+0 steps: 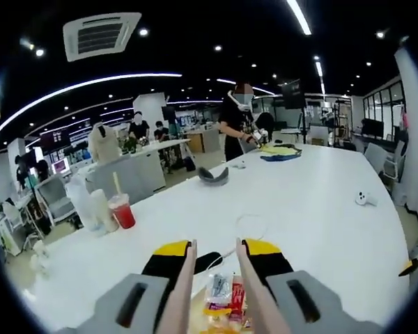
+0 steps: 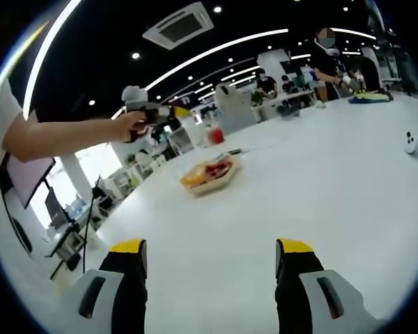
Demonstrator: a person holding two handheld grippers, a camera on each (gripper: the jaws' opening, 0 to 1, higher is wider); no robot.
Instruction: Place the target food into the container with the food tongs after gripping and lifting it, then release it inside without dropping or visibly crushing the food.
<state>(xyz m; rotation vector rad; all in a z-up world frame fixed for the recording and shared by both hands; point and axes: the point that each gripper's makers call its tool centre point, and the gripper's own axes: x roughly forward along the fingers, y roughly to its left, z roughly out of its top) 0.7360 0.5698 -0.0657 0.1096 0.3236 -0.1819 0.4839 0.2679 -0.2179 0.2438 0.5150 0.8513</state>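
Observation:
My left gripper (image 1: 216,257) hangs over a white table (image 1: 299,202). Two pale arms of the food tongs (image 1: 183,278) lie along the inner faces of its yellow-tipped jaws, and the tongs stand apart. Below, between the tong arms, lies food (image 1: 223,300) in red and yellow with a wrapped piece. The right gripper view has a beige tray of red and yellow food (image 2: 209,172) farther off on the table. A hand holds the left gripper (image 2: 148,108) raised above and left of that tray. My right gripper (image 2: 210,254) is open over bare table, nothing between its jaws.
A red cup with a straw (image 1: 122,211) and plastic bottles (image 1: 90,205) stand at the table's left edge. A grey object (image 1: 214,176), a white controller (image 1: 366,198) and a yellow-blue cloth (image 1: 279,151) lie farther off. A person (image 1: 238,125) stands at the far end.

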